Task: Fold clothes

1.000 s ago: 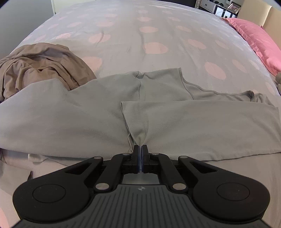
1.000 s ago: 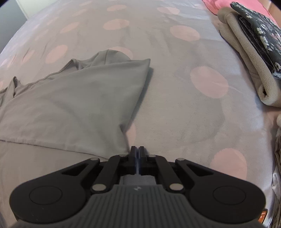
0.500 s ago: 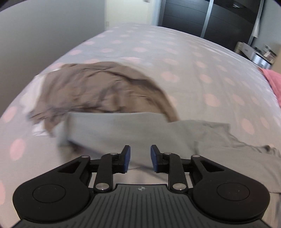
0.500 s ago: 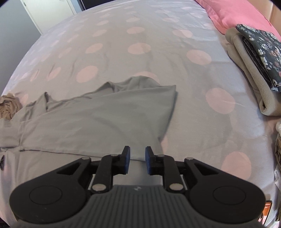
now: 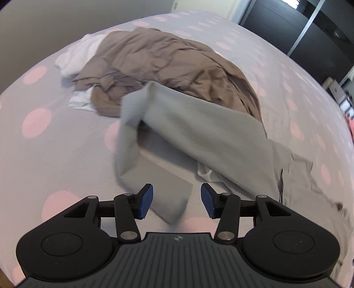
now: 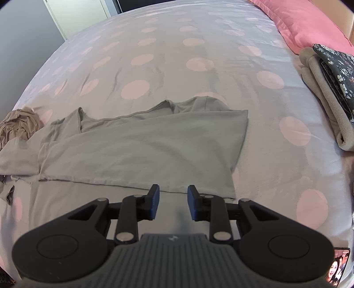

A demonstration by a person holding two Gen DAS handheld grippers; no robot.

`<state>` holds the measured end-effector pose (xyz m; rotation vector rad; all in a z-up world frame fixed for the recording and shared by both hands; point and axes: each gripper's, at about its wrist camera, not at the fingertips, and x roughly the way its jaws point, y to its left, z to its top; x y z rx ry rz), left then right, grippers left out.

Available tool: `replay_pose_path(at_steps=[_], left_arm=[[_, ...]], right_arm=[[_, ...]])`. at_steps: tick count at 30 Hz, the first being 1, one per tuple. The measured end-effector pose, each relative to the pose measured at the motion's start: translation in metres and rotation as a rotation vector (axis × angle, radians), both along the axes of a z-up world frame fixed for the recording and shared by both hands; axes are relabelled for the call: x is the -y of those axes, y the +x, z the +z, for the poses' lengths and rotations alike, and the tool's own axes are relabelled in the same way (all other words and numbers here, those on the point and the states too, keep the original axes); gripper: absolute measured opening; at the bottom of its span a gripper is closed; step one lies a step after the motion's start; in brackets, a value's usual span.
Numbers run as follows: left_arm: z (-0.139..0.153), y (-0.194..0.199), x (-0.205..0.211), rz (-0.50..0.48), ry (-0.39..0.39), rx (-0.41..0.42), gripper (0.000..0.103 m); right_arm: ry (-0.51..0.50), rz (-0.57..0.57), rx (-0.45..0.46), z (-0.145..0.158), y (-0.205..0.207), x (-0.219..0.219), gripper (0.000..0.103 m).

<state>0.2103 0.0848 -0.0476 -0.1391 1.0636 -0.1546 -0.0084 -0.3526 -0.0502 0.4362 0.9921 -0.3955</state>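
Observation:
A grey garment (image 6: 143,150) lies spread on the dotted bed cover, its right part folded over flat. In the left wrist view its left part (image 5: 199,133) is a long blurred flap that drapes off the brown heap, with the loose end lying between my left gripper's (image 5: 176,200) jaws. Those jaws are opening and the blue pads (image 5: 146,200) do not press the cloth. My right gripper (image 6: 173,202) hovers just short of the garment's near hem, its jaws opening with nothing between them.
A crumpled brown garment (image 5: 168,66) with white cloth (image 5: 77,55) beneath lies behind the grey flap. Folded grey and floral clothes (image 6: 327,88) are stacked at the right, a pink pillow (image 6: 305,20) beyond. A phone (image 6: 337,274) sits at the lower right.
Both grippers let go of the grey garment and opened. My left gripper swung left toward the brown heap and rolled. My right gripper pulled back and rose, showing more of the folded garment.

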Motion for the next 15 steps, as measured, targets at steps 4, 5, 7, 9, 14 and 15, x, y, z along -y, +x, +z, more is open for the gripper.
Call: replay_pose_path(at_steps=[4, 5, 7, 9, 14, 15], left_arm=[[-0.014, 0.000, 0.029, -0.100, 0.098, -0.004, 0.047], [-0.019, -0.001, 0.034, -0.120, 0.128, -0.006, 0.048], [-0.026, -0.001, 0.039, -0.135, 0.183, -0.002, 0.048], [-0.032, -0.002, 0.041, -0.142, 0.233, 0.004, 0.047], [-0.030, 0.004, 0.023, -0.080, 0.253, -0.005, 0.009], [-0.028, 0.005, 0.019, -0.061, 0.245, -0.008, 0.007]], right_arm=[[-0.022, -0.007, -0.011, -0.002, 0.000, 0.001, 0.031], [-0.019, -0.013, -0.015, -0.003, 0.001, 0.003, 0.031], [-0.015, -0.017, -0.023, -0.006, 0.002, 0.005, 0.031], [-0.013, -0.011, -0.028, -0.008, 0.004, 0.005, 0.031], [-0.017, 0.020, -0.020, -0.007, 0.008, 0.000, 0.031], [-0.022, 0.025, -0.018, -0.007, 0.008, -0.001, 0.031]])
